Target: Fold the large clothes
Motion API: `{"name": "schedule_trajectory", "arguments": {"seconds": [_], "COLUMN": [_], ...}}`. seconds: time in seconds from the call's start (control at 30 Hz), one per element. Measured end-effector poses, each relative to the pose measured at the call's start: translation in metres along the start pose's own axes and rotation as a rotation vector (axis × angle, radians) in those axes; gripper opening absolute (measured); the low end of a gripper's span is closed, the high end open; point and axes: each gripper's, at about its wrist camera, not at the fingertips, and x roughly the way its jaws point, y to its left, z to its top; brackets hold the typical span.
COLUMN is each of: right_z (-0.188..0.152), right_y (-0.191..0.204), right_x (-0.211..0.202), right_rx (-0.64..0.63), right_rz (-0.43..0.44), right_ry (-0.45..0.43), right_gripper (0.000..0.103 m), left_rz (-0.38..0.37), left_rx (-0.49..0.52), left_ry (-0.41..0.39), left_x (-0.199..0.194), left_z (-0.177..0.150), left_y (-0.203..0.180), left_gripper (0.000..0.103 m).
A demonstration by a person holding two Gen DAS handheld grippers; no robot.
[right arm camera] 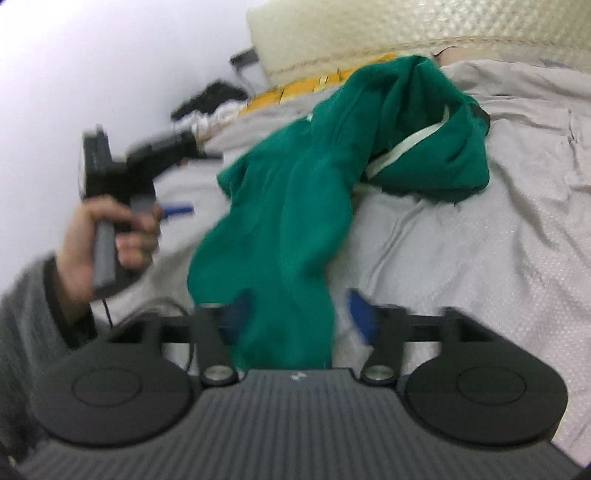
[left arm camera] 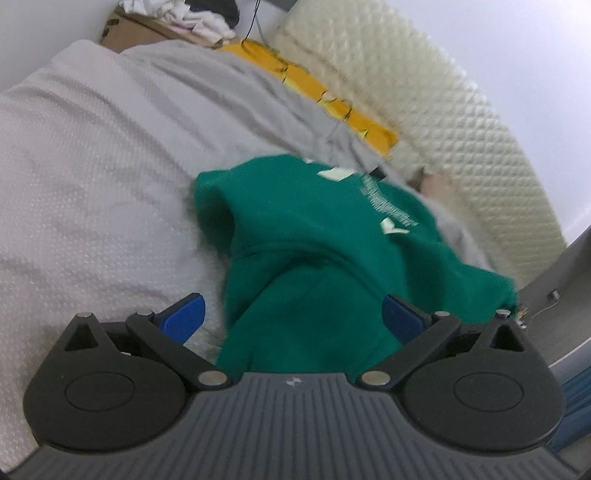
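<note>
Only the right wrist view shows the person: a hand (right arm camera: 110, 240) in a grey sleeve (right arm camera: 29, 314) grips the handle of the left gripper (right arm camera: 179, 210), seen from the side, its blue fingertips blurred. The green sweatshirt (right arm camera: 295, 206) lies crumpled on the pale bedsheet (right arm camera: 480, 258), a white drawstring (right arm camera: 410, 142) showing at its far end. A strip of it runs down between the blue fingers (right arm camera: 360, 314) of the right gripper (right arm camera: 299, 314), which stand apart, not pressing the cloth.

From the left wrist view, the sweatshirt (left arm camera: 314, 258) likewise runs between the left gripper (left arm camera: 291, 317), whose blue fingers (left arm camera: 184, 317) stand wide apart. This view alone shows pale printed lettering (left arm camera: 388, 203) on the green cloth, too blurred to read, plus a cardboard box (left arm camera: 136, 29) heaped with white laundry (left arm camera: 177, 14). A yellow cloth (left arm camera: 332, 96) and quilted headboard (left arm camera: 443, 110) lie beyond.
</note>
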Motion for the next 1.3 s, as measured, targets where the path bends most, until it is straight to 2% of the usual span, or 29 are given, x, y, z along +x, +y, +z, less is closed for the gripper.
{"name": "schedule_trajectory", "arguments": {"seconds": [0.17,0.27,0.4,0.53,0.67,0.73,0.77,0.83,0.93,1.0,1.13,1.3], "right_z": [0.030,0.053,0.074,0.085,0.083,0.081,0.080,0.079,0.079,0.079,0.086,0.104], "right_y": [-0.015,-0.026,-0.044,-0.063,-0.078,-0.083,-0.086,-0.090,-0.090,-0.091,-0.089,-0.076], "right_x": [0.019,0.046,0.082,0.120,0.145,0.151,0.155,0.163,0.175,0.180,0.166,0.108], "right_rx": [0.068,0.100,0.133,0.167,0.171,0.164,0.168,0.182,0.172,0.187,0.180,0.155], "right_rz": [0.036,0.048,0.046,0.037,0.078,0.096,0.110,0.140,0.141,0.147,0.157,0.170], "right_ry": [-0.041,-0.059,-0.078,-0.101,-0.093,-0.090,-0.085,-0.062,-0.039,-0.029,-0.071,-0.186], "right_gripper": [0.075,0.075,0.075,0.075,0.075,0.074,0.072,0.065,0.046,0.024,0.017,0.016], "left_rz": [0.001,-0.002,-0.049,-0.080,-0.095,-0.113,-0.117,-0.112,-0.100,-0.105,-0.143,-0.301], "left_rx": [-0.012,-0.022,-0.083,-0.135,-0.145,-0.155,-0.154,-0.128,-0.061,-0.042,-0.014,0.001], "left_ry": [0.029,0.032,0.071,0.093,0.097,0.110,0.113,0.115,0.100,0.086,0.058,0.050], "left_x": [0.028,0.043,0.065,0.083,0.097,0.103,0.104,0.105,0.101,0.095,0.075,0.040], "left_z": [0.008,0.017,0.028,0.034,0.034,0.034,0.034,0.034,0.034,0.033,0.031,0.023], "left_y": [-0.001,0.000,0.008,0.015,0.017,0.016,0.015,0.008,-0.005,-0.008,-0.011,-0.011], "left_gripper": [0.103,0.103,0.101,0.091,0.085,0.075,0.072,0.059,0.045,0.038,0.024,0.021]}}
